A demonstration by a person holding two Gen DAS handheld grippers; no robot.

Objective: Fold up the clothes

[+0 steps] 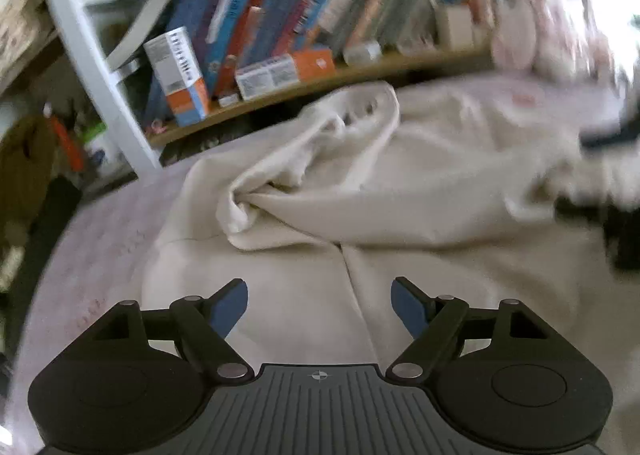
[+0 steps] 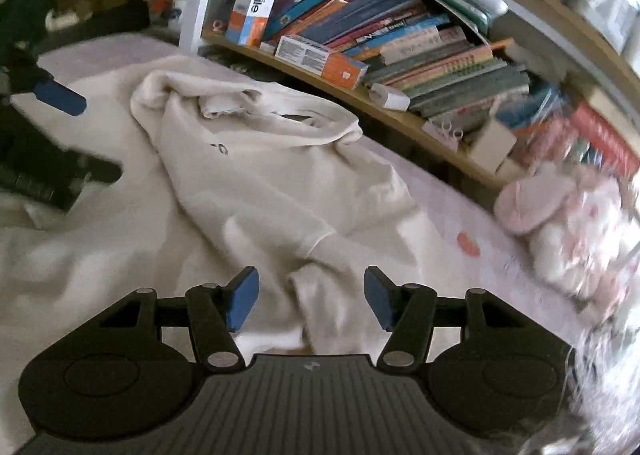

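A cream hooded sweatshirt (image 1: 360,183) lies spread and rumpled on a pale pink bed cover (image 1: 92,239), its hood bunched toward the bookshelf. It also shows in the right wrist view (image 2: 256,175), with a sleeve cuff near the fingers. My left gripper (image 1: 319,305) is open and empty just above the sweatshirt's body, over a seam. My right gripper (image 2: 311,297) is open and empty above the folded sleeve. The left gripper's blue finger (image 2: 60,98) shows at the left edge of the right wrist view.
A wooden bookshelf (image 1: 320,83) packed with books and boxes runs along the far side of the bed, also seen in the right wrist view (image 2: 400,103). A pink and white plush toy (image 2: 568,223) lies at the right. Dark clutter (image 1: 32,175) stands beyond the bed's left edge.
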